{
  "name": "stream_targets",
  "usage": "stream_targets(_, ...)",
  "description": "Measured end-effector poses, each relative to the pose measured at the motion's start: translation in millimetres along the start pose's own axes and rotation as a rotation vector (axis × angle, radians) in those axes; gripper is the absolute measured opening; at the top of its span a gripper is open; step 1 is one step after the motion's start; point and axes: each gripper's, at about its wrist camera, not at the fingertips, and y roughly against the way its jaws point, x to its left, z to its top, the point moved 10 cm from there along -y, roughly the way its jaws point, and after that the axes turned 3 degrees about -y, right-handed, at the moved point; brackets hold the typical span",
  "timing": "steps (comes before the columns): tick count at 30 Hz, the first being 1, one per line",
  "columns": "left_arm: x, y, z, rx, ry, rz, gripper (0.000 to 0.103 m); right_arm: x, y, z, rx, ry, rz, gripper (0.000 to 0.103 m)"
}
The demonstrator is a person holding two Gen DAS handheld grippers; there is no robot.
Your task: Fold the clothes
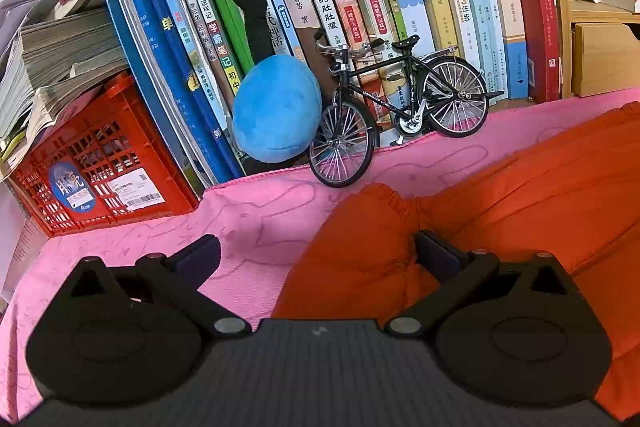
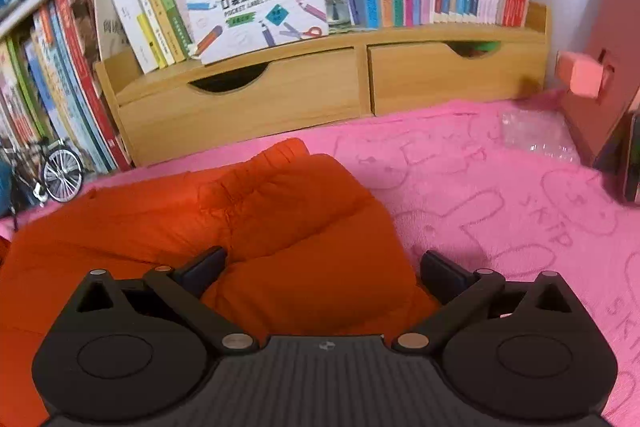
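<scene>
An orange garment [image 1: 500, 203] lies on a pink blanket [image 1: 256, 223], with a gathered elastic hem at its near left end. My left gripper [image 1: 318, 253] is open, its fingers wide apart on either side of that hem end; the right finger [image 1: 438, 255] rests against the cloth. In the right wrist view the same orange garment [image 2: 256, 219] lies folded in layers. My right gripper [image 2: 322, 269] is open over its right edge, the left finger [image 2: 208, 265] on the cloth and the right finger above the pink blanket [image 2: 500, 187].
A model bicycle [image 1: 396, 107] and a blue plush [image 1: 276, 107] stand at the blanket's far edge before a row of books. A red crate [image 1: 100, 163] sits at the left. A wooden drawer shelf [image 2: 320, 87] and a clear plastic bag [image 2: 536, 135] lie beyond the garment.
</scene>
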Motion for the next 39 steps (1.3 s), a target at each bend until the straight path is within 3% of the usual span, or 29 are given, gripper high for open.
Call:
stream_targets(12,2.3,-3.0,-1.0,0.020,0.029,-0.027,0.103,-0.5,-1.2,-0.4,0.012,-0.011,0.017,0.103)
stream_targets(16,16.0,-15.4,-5.2,0.112,0.188,-0.113,0.103,4.6,-7.8,3.0,0.017,0.005,0.003,0.103)
stream_targets(19,32.2,-4.1,-7.8,0.198,0.260,-0.116,0.103,1.8,-4.6,4.6,0.030,-0.026,0.042,0.103)
stream_targets(21,46.9,20.2,-4.2,0.154,0.282,-0.109,0.101,-4.6,13.6,5.0,0.024,-0.085,0.097,0.103)
stream_targets(24,74.6,67.0,0.1,-0.014,0.249,-0.109,0.098,-11.9,53.1,4.5,-0.024,-0.118,0.204,0.103)
stream_targets(29,102.1,133.3,-26.5,-0.129,0.227,-0.277,0.102,-46.6,115.7,-8.6,-0.063,0.005,0.328,0.103)
stream_targets(32,107.7,155.8,-55.3,-0.132,0.226,-0.370,0.103,-61.1,134.9,-28.1,-0.043,0.081,0.349,0.103)
stream_targets(39,94.8,157.1,-105.5,-0.033,0.231,-0.455,0.103,-63.8,133.4,-70.9,0.057,0.123,0.370,0.103)
